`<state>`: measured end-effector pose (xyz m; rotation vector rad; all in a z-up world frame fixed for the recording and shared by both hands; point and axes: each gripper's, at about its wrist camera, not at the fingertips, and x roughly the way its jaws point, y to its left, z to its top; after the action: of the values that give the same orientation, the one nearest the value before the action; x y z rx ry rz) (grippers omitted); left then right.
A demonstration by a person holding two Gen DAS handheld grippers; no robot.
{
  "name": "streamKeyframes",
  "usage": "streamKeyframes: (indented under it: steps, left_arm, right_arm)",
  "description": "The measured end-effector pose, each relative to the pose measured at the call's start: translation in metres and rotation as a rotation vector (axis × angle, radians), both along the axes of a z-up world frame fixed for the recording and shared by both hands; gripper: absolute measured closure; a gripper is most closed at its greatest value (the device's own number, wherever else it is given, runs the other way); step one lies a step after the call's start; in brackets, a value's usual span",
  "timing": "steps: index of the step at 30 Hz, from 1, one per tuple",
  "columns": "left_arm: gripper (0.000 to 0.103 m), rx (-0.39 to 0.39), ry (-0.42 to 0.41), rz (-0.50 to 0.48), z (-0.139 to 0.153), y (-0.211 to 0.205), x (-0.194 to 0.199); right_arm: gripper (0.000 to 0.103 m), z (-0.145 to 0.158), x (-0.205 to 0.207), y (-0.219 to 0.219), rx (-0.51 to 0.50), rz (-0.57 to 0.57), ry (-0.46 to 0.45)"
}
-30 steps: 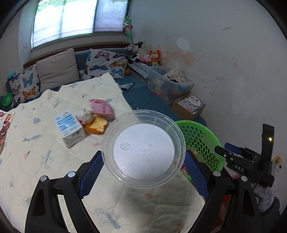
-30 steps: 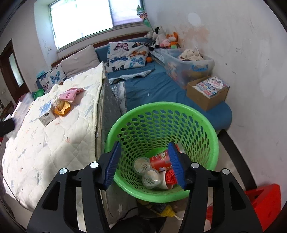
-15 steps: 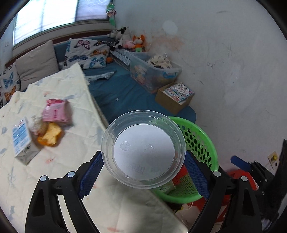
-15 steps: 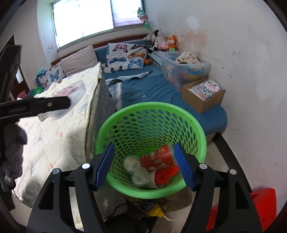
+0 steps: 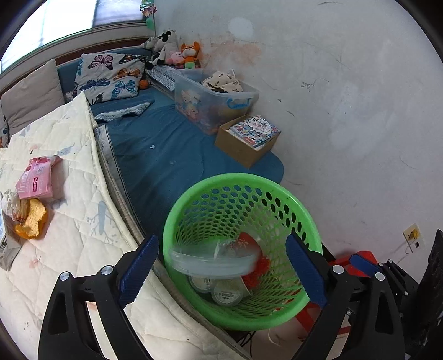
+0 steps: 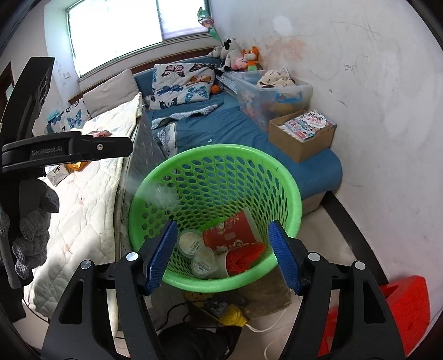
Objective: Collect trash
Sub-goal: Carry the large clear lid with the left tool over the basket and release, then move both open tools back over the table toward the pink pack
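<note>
Each view looks forward and steeply down along its own gripper's two blue-padded fingers, close above the round green perforated plastic basket (image 5: 241, 243) (image 6: 216, 210). The left wrist view sits over the white quilted mattress edge (image 5: 83, 199), facing the scuffed white wall (image 5: 346, 97). Both share the basket, blue bedding and brown cardboard box (image 5: 246, 138) (image 6: 301, 135).

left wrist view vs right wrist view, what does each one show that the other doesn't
Only the left wrist view: the pink packet on the quilt and a wall socket. Only the right wrist view: the window, a gloved hand on the left gripper, and a yellow plug under the basket. Both: the basket with a red cup, the falling clear lid, the cardboard box.
</note>
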<state>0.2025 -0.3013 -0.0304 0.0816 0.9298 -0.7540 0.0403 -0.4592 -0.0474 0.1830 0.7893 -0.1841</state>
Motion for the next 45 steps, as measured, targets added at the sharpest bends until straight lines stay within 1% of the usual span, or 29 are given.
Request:
streamKeyframes:
  steps: [4, 7, 13, 17, 19, 23, 31, 34, 39, 42, 45]
  left_arm:
    - [0.013, -0.005, -0.011, 0.009, 0.006, 0.016, -0.01]
    - [0.013, -0.008, -0.022, 0.042, 0.014, 0.038, -0.017]
    - [0.013, 0.015, -0.06, 0.147, 0.025, 0.097, -0.026]
    - [0.013, 0.044, -0.089, 0.232, 0.031, 0.141, -0.024]
    - [0.013, 0.056, -0.087, 0.275, 0.033, 0.16, -0.019]
    - [0.013, 0.067, -0.077, 0.369, 0.037, 0.199, -0.005]
    - [0.013, 0.071, -0.051, 0.544, 0.048, 0.275, 0.024]
    - [0.013, 0.077, -0.056, 0.586, 0.054, 0.291, 0.033]
    - [0.013, 0.073, -0.058, 0.638, 0.063, 0.315, 0.05]
    - [0.013, 0.064, -0.043, 0.667, 0.063, 0.325, 0.063]
    - [0.013, 0.059, -0.023, 0.687, 0.058, 0.328, 0.075]
  right_arm:
    - [0.034, 0.002, -0.003, 0.008, 0.002, 0.016, -0.007]
    - [0.033, 0.007, -0.002, 0.018, 0.001, 0.037, -0.017]
    - [0.033, 0.021, 0.01, 0.047, -0.011, 0.105, -0.044]
    - [0.033, 0.032, 0.024, 0.069, -0.007, 0.16, -0.062]
    - [0.033, 0.04, 0.032, 0.081, -0.004, 0.194, -0.069]
    - [0.03, 0.054, 0.057, 0.106, 0.011, 0.266, -0.073]
    - [0.03, 0.077, 0.11, 0.158, 0.038, 0.39, -0.061]
    - [0.03, 0.086, 0.131, 0.173, 0.051, 0.42, -0.067]
    - [0.03, 0.094, 0.177, 0.194, 0.085, 0.445, -0.049]
    - [0.03, 0.093, 0.2, 0.203, 0.086, 0.443, -0.036]
    - [0.03, 0.082, 0.231, 0.209, 0.127, 0.429, -0.01]
